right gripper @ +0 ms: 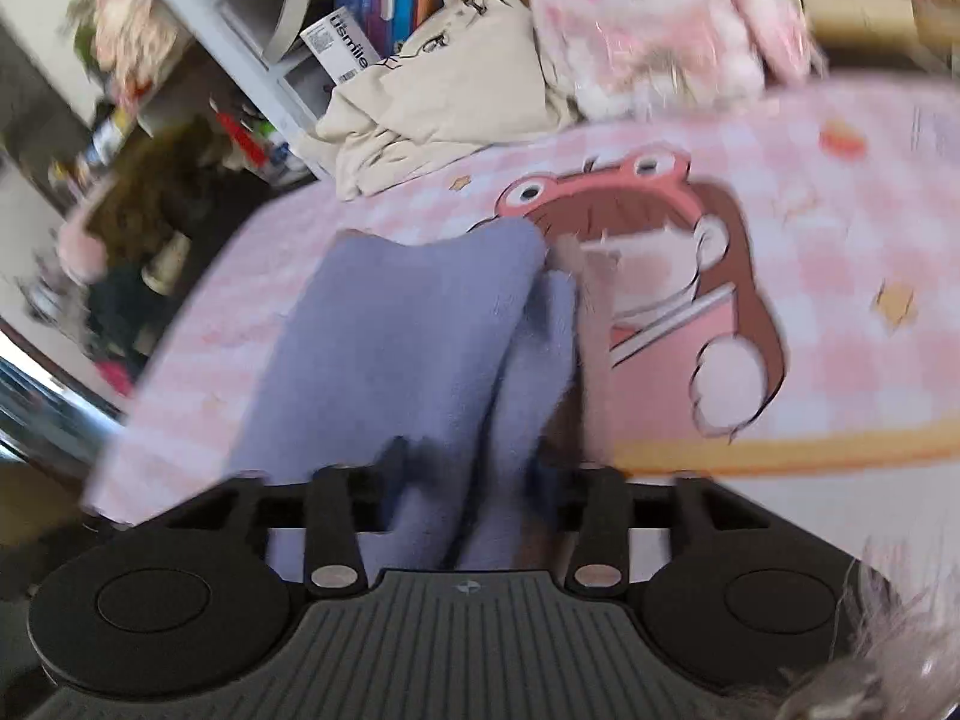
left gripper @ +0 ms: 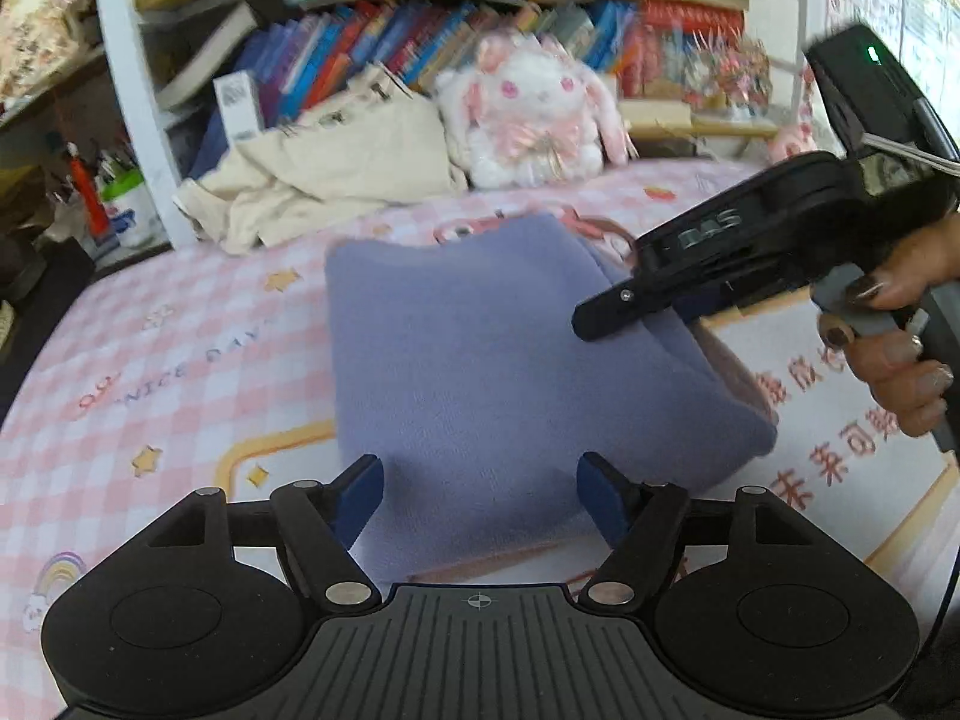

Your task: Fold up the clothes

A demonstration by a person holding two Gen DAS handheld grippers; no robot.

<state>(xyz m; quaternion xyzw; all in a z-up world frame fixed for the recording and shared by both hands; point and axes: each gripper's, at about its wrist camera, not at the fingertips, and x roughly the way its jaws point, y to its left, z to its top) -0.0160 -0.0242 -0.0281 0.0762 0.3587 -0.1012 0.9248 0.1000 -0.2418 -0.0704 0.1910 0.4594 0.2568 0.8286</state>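
A folded lavender-blue fleece garment (left gripper: 510, 348) lies flat on the pink checked bed cover (left gripper: 180, 360). My left gripper (left gripper: 480, 498) hovers open over its near edge, blue pads apart, nothing between them. My right gripper (left gripper: 636, 312), held by a hand, reaches in from the right to the garment's right edge. In the blurred right wrist view the garment (right gripper: 408, 336) runs up between the right gripper's (right gripper: 468, 468) spread fingers; the jaws stand apart around a thick fold of it.
A heap of cream cloth (left gripper: 324, 180) and a white plush rabbit (left gripper: 534, 114) sit at the far edge of the bed, below a shelf of books (left gripper: 420, 42). A white post (left gripper: 132, 96) stands at the far left, with clutter beyond it.
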